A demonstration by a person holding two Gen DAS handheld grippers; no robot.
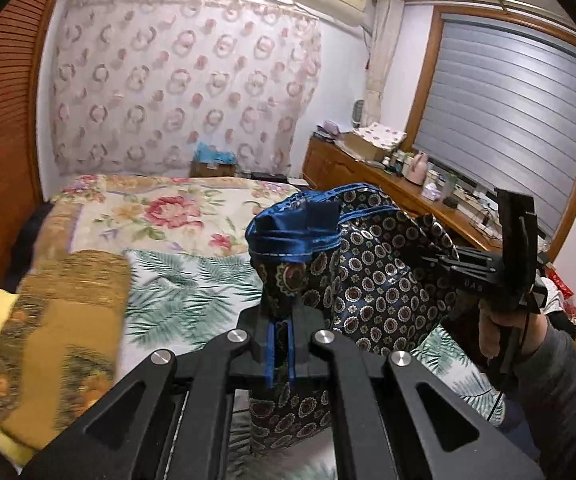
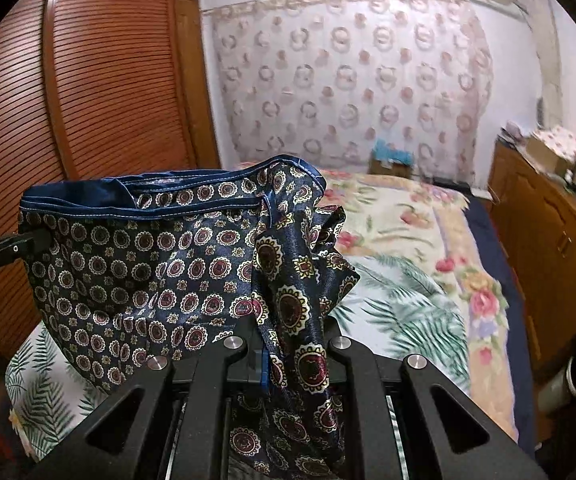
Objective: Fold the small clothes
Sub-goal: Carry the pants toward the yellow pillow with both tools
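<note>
A pair of dark blue shorts (image 2: 147, 276) with a medallion print and a blue satin waistband hangs in the air above the bed, stretched between both grippers. My left gripper (image 1: 283, 300) is shut on one end of the shorts (image 1: 372, 280), cloth bunched over its fingertips. In the left wrist view my right gripper (image 1: 434, 258) comes in from the right, held by a hand, its tips buried in the cloth. My right gripper (image 2: 283, 308) is shut on the other end, with folds draped over its fingers. My left gripper (image 2: 37, 242) pinches the shorts' left side in the right wrist view.
Below lies a bed with a leaf-print sheet (image 2: 408, 304) and a floral quilt (image 1: 175, 208). A folded mustard blanket (image 1: 67, 320) lies at the bed's left. A louvred wooden wardrobe (image 2: 99, 80) stands on the left, a cluttered wooden dresser (image 1: 388, 176) on the right under a window.
</note>
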